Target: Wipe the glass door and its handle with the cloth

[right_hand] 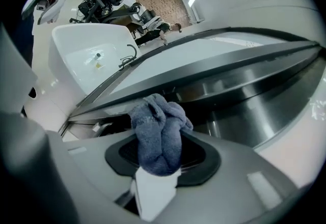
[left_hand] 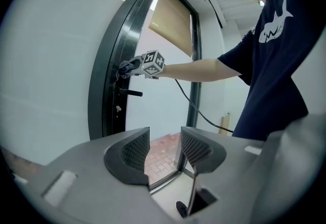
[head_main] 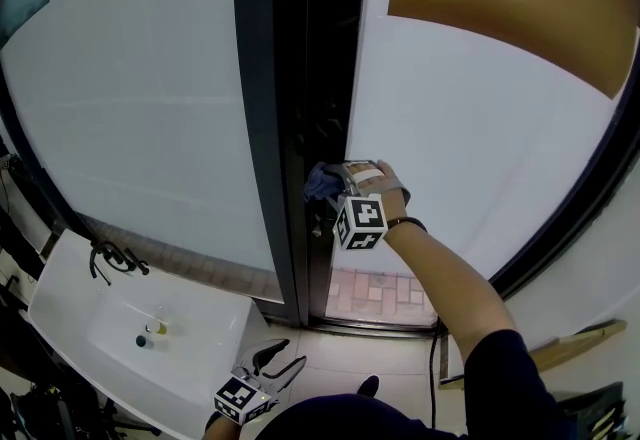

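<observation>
We find a bunched, fuzzy blue-grey cloth [right_hand: 155,126] pinched in the right gripper [right_hand: 163,154] at frame centre; left gripper [left_hand: 163,149] spread.

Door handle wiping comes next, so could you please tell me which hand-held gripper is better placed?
Right, I'd say. The right hand-held gripper is shut on the cloth, just above the handle; the left hand-held gripper hangs low, open and empty.

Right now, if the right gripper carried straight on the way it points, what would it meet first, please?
Most likely the dark door frame: the right gripper, its jaws shut on the blue cloth, points at it, and the cloth would touch first. The gap is hard to judge.
</observation>
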Available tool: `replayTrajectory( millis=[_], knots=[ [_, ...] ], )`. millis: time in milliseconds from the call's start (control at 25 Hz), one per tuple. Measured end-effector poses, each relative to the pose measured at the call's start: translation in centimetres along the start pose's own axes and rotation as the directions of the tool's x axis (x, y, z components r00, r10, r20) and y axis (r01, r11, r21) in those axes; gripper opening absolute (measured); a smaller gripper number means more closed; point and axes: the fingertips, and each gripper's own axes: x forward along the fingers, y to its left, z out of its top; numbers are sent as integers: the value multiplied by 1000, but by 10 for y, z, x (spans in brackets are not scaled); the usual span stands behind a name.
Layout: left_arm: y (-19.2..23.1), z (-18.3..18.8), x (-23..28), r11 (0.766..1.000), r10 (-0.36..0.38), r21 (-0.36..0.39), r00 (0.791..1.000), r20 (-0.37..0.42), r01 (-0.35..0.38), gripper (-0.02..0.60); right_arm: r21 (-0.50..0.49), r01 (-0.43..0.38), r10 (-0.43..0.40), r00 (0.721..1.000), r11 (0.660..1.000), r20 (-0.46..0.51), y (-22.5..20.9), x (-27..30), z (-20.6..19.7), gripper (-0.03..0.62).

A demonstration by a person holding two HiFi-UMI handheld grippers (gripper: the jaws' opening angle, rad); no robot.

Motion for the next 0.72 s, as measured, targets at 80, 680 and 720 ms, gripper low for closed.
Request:
replayTrajectory(
  millis=[80,680,720],
  knots=[
    [-2,-1,2,1000,-7,1,1000,-2,7,187,-3,6,-6,1000,1000,-7,0,-5,-6,155],
    [-18,6,23,995,-98,28,995,-3,98,187,61,29,-16,981,998,-192,8,-75,-124,152],
    [-20,6,24,994,-106,31,994,-4,106,187,65,34,-20,978,997,-207,9,-84,-134,152]
  ],
)
